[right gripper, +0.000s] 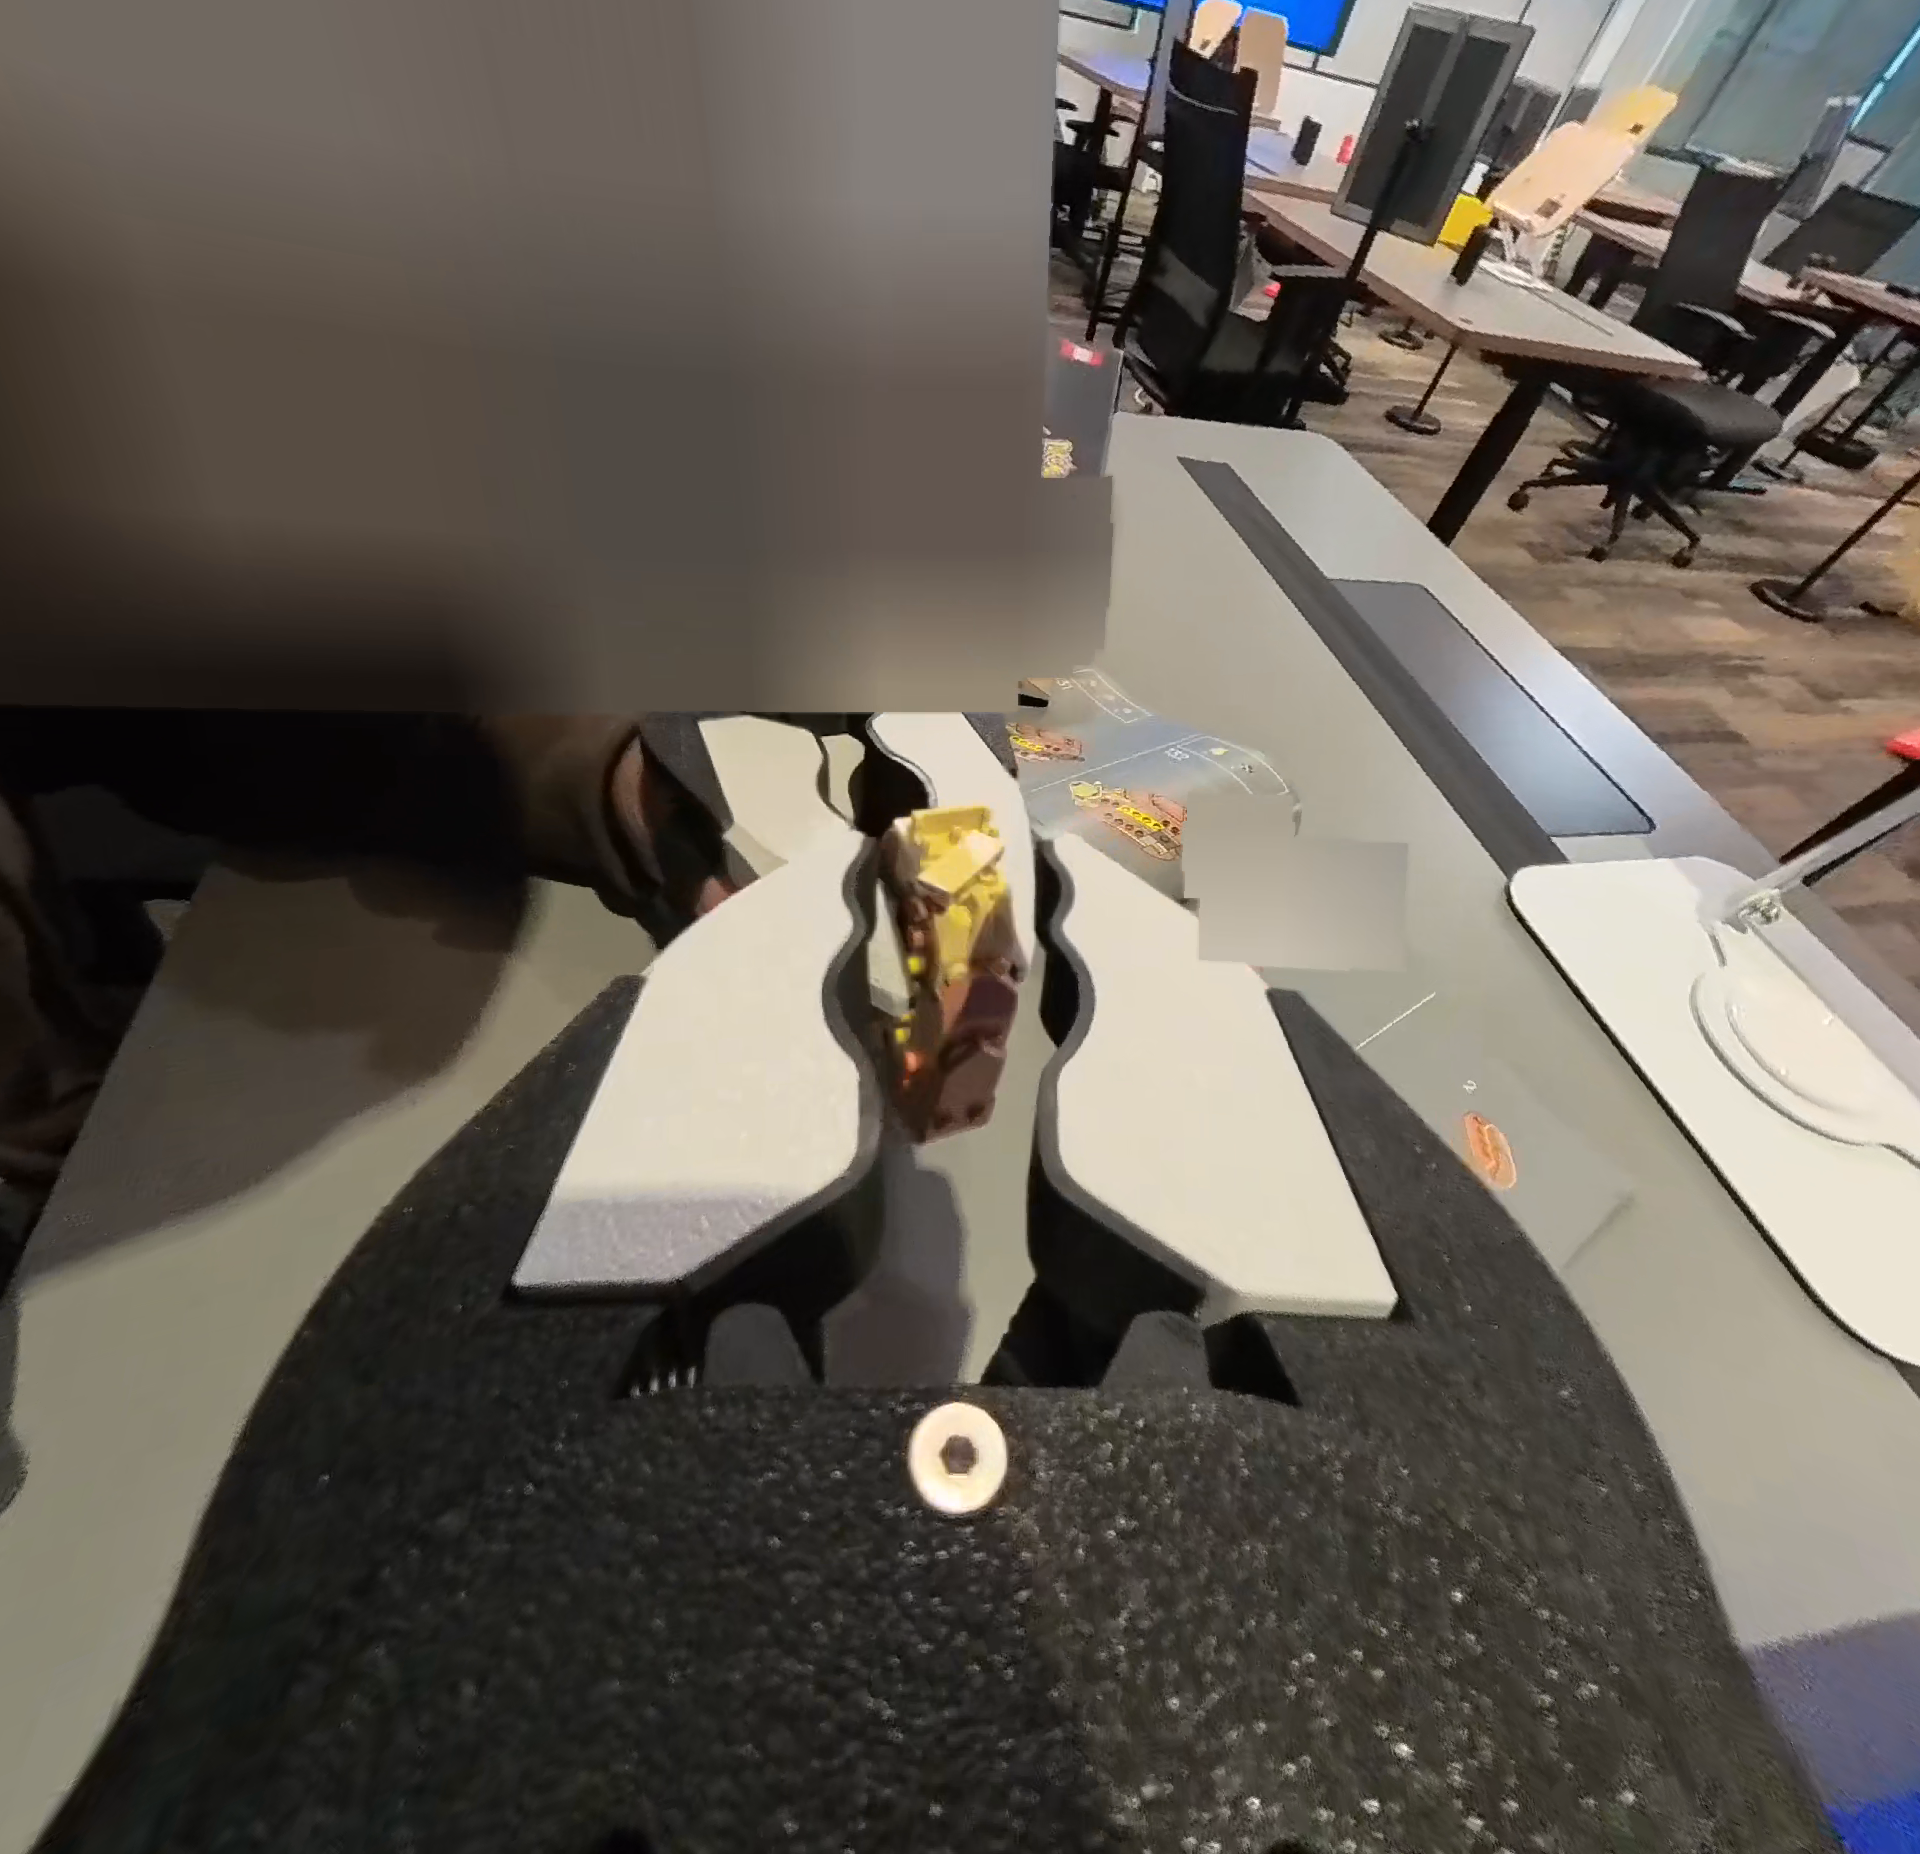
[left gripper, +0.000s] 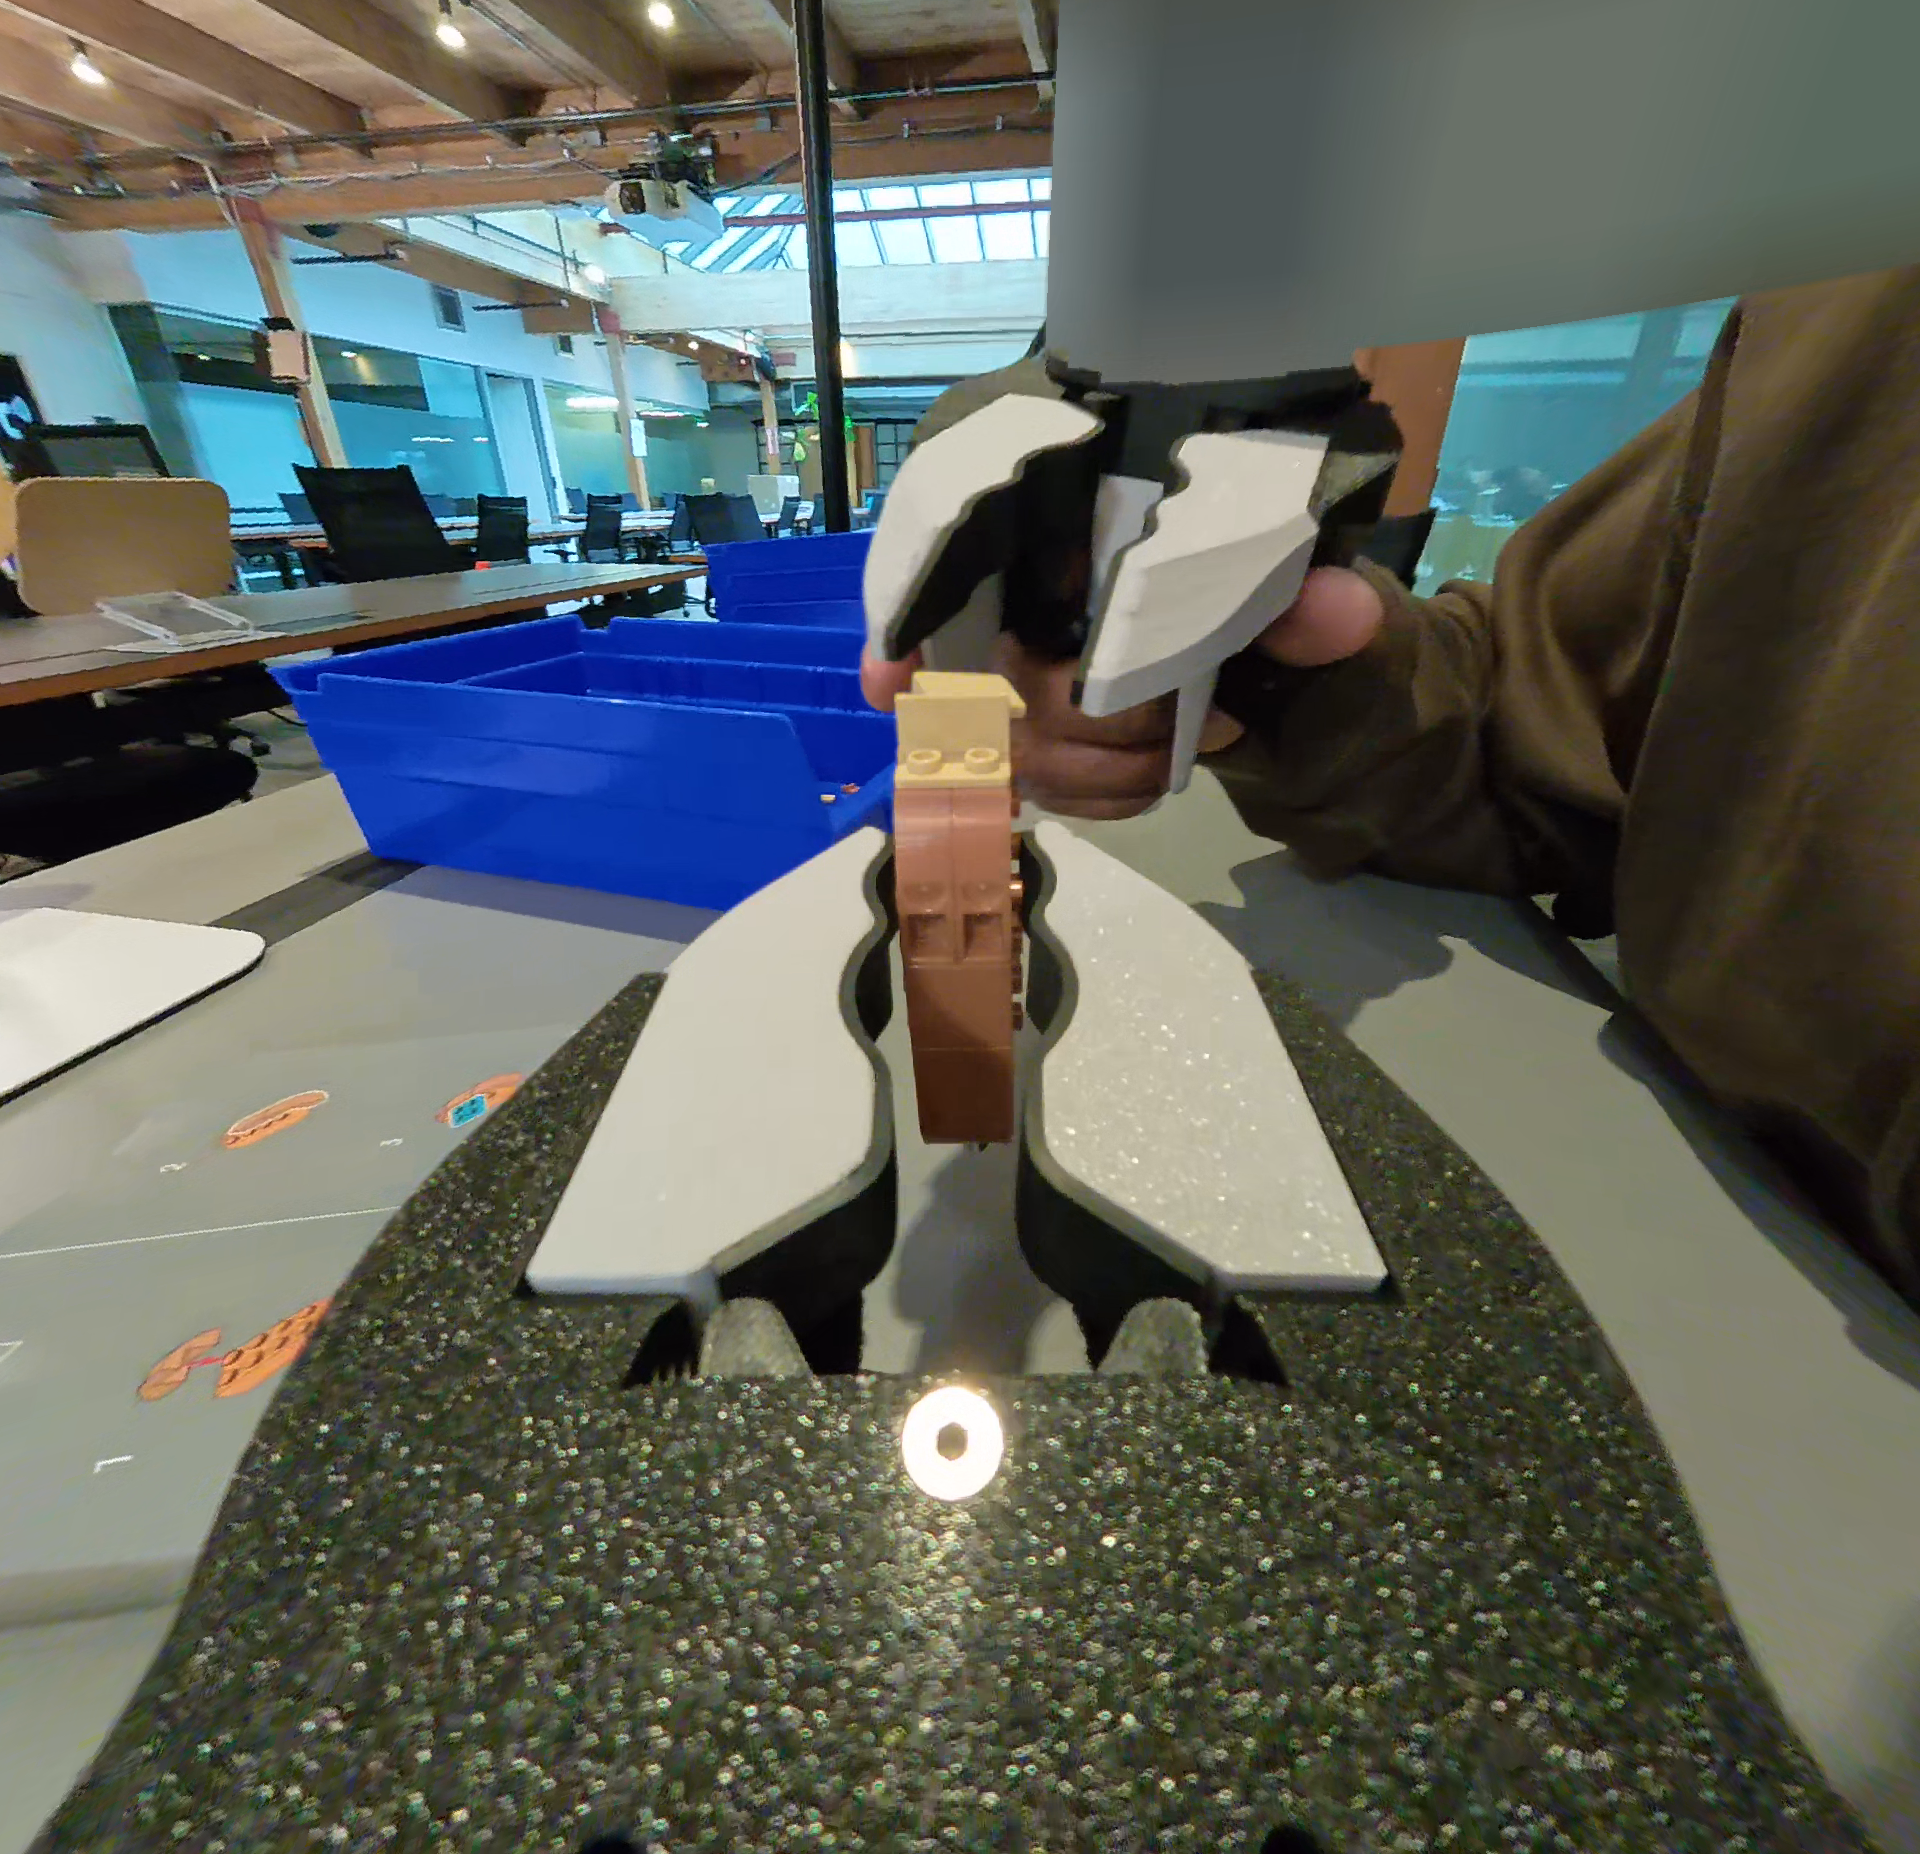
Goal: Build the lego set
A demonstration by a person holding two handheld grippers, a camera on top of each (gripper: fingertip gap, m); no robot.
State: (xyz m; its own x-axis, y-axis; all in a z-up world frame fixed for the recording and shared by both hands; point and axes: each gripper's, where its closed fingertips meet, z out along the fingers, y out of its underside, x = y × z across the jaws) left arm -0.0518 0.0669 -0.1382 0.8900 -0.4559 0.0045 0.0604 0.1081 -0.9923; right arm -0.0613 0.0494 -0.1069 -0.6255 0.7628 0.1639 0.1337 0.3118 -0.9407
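The left hand-held gripper [left gripper: 956, 973] clenches the brown-and-tan lego build [left gripper: 958, 963] upright above the grey tabletop [left gripper: 436, 994]. Just beyond the build, the right hand-held gripper [left gripper: 1049, 661] hangs released; blue bins [left gripper: 582, 765] lie behind-left.

Both wrist cams close, facing opposite ways, sharing lego build [left gripper: 956, 931].

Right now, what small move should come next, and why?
Probably lower the open right gripper onto the tan piece and press it down. The left gripper clamps the brown model, and the right one hovers just above its top.
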